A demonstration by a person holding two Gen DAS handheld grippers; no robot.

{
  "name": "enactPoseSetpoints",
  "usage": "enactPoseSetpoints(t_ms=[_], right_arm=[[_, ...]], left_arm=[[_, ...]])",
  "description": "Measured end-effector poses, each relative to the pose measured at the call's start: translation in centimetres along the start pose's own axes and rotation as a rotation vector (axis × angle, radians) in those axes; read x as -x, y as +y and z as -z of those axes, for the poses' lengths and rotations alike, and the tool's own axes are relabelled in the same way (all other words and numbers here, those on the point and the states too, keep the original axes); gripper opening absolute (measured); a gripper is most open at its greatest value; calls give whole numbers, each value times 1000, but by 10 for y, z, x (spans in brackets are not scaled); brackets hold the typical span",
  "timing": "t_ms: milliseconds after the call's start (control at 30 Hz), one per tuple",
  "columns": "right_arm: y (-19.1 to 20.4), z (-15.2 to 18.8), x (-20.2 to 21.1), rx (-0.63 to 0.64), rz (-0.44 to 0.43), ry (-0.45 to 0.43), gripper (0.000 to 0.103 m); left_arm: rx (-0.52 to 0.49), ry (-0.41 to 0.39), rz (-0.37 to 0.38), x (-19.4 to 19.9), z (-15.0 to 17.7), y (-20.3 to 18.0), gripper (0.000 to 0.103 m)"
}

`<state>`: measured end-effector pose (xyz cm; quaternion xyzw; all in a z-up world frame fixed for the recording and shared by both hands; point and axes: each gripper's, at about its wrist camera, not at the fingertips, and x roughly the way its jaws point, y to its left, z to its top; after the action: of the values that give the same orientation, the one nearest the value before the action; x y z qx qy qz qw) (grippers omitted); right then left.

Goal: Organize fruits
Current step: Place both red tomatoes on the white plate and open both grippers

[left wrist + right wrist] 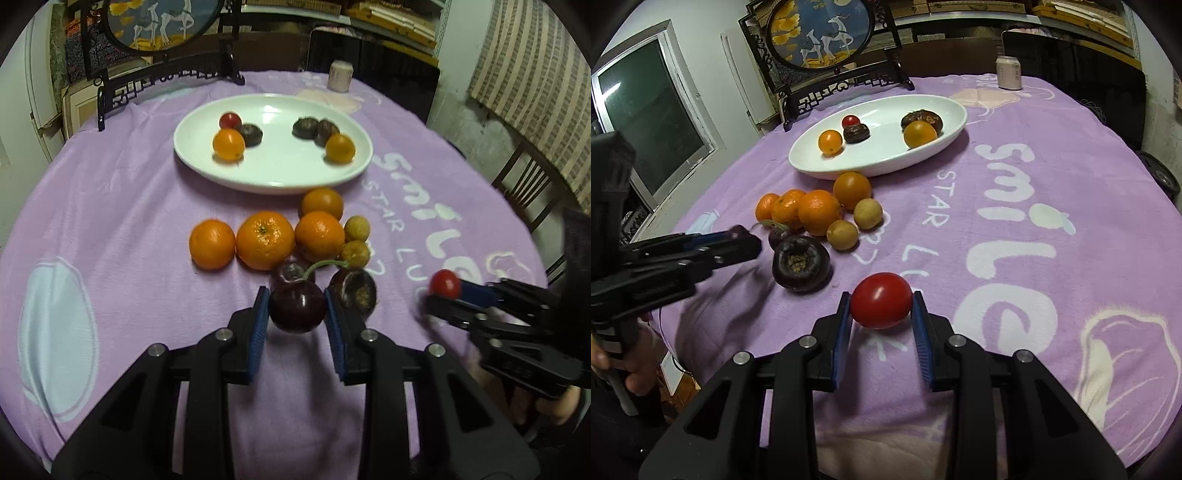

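Here a dark cherry (297, 308) is clamped in the left gripper (297, 314) just near of the oranges (264, 240), a red tomato (881, 300) in the right gripper (881, 314). The cherry's stem could be snagged on its neighbour, or either round fruit squeezed out before the far white plate (273, 181) is reached.

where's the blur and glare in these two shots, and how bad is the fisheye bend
Left wrist view: right gripper with its red tomato is motion-blurred, and glare spots sit on the white plate. Right wrist view: left gripper is smeared. Both views bend the table edge and darken at the corners.
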<state>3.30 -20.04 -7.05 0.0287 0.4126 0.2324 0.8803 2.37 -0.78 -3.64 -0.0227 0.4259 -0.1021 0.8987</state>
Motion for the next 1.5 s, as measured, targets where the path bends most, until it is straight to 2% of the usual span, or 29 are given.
enactPoseSetpoints(t_ms=[167, 300, 433, 600, 700, 767, 833, 933, 1067, 1267, 1400, 1467, 1500], right_arm=[[7, -16, 6, 27, 8, -38, 32], [10, -33, 3, 51, 21, -45, 32], [14, -66, 0, 84, 31, -76, 32], [25, -131, -31, 128, 31, -78, 32], [20, -180, -68, 113, 70, -67, 32], [13, -202, -92, 96, 111, -65, 32], [5, -208, -108, 74, 107, -53, 32], [-1, -202, -124, 65, 64, -23, 32], [3, -198, -133, 76, 19, 15, 32], [5, -195, -144, 77, 34, 46, 32], [5, -198, -146, 78, 50, 34, 32], [6, -198, -146, 93, 68, 18, 34], [7, -198, -146, 102, 82, 5, 38]], left_arm=[[22, -40, 6, 14, -10, 12, 30], [42, -39, 9, 12, -21, 23, 30], [33, -67, 0, 11, -51, 30, 30], [37, -79, -38, -21, -130, 36, 30], [78, -72, -98, -58, -185, 47, 30], [125, -61, -121, -78, -204, 61, 30], [170, -49, -83, -93, -206, 76, 30], [168, -6, -92, -109, -198, 85, 30], [185, -3, -56, -111, -195, 89, 30], [186, 29, -50, -122, -189, 87, 30], [186, 34, -46, -125, -188, 86, 31], [187, 23, -52, -123, -188, 86, 37], [187, 18, -56, -122, -188, 86, 48]])
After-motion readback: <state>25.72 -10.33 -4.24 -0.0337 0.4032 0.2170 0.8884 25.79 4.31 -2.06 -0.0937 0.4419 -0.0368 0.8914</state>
